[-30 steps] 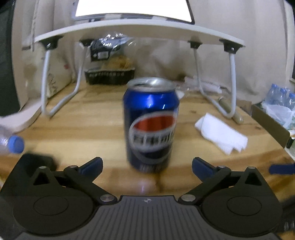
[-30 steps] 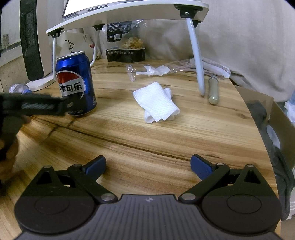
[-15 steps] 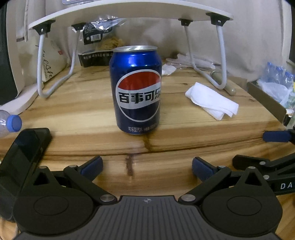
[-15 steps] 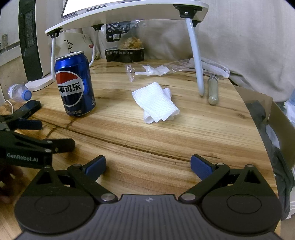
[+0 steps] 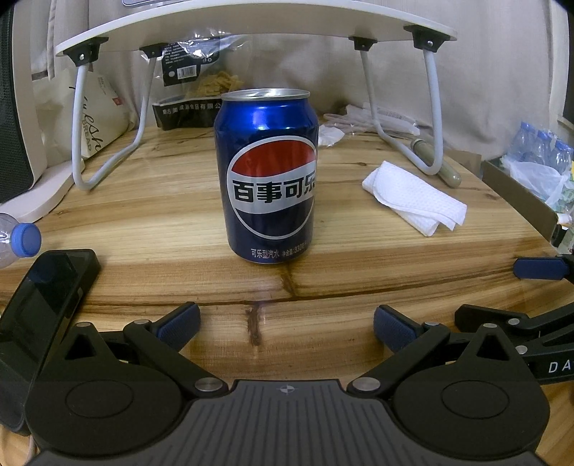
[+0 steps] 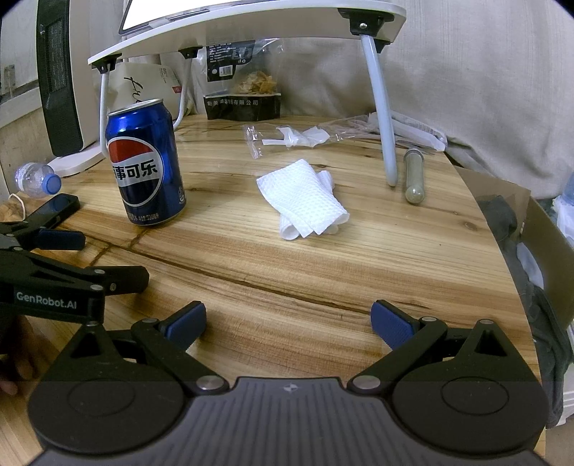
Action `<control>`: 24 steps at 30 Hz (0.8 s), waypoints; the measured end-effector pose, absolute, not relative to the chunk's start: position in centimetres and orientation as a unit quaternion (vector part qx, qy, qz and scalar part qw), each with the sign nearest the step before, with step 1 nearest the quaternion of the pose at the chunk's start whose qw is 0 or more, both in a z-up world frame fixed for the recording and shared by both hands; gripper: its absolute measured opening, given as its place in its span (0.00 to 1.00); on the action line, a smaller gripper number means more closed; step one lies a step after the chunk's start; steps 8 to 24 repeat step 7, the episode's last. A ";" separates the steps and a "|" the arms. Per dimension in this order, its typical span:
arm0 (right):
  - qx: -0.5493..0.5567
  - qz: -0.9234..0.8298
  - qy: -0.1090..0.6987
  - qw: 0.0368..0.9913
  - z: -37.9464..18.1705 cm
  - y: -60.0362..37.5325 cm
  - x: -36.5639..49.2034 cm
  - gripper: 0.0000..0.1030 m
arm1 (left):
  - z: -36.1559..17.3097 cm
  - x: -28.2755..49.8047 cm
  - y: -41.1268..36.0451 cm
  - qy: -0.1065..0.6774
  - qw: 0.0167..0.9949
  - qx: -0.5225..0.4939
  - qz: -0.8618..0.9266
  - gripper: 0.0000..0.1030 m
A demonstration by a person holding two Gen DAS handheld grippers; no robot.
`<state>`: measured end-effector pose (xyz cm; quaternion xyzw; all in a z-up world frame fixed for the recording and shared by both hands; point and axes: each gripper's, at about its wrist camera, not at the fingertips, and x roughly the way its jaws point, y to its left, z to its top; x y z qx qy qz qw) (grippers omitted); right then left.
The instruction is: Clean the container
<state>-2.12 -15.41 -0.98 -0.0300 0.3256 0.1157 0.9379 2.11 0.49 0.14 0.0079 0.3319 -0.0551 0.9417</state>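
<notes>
The left gripper (image 5: 285, 322) is hovering low over the wooden worktop (image 5: 179, 286), its fingers (image 5: 179, 321) spread wide apart and holding nothing. The right gripper (image 6: 288, 321) is doing the same, its fingers (image 6: 391, 322) also wide open and empty. A black phone (image 5: 46, 297) is lying just beside the left gripper. Straight ahead of the left gripper, the blue Pepsi can (image 5: 267, 175) is standing upright on the worktop, apart from both grippers. To the can's right, a folded white paper towel (image 6: 305, 200) is lying flat. Farther back, a white lap desk (image 6: 251, 21) is standing over a snack bag (image 6: 244, 86).
</notes>
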 end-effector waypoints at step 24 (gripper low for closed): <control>-0.030 0.116 0.326 0.938 -1.0 -15.4 -2.1 1.00 | 0.1 2.1 0.6 0.332 0.942 0.009 -0.056 1.00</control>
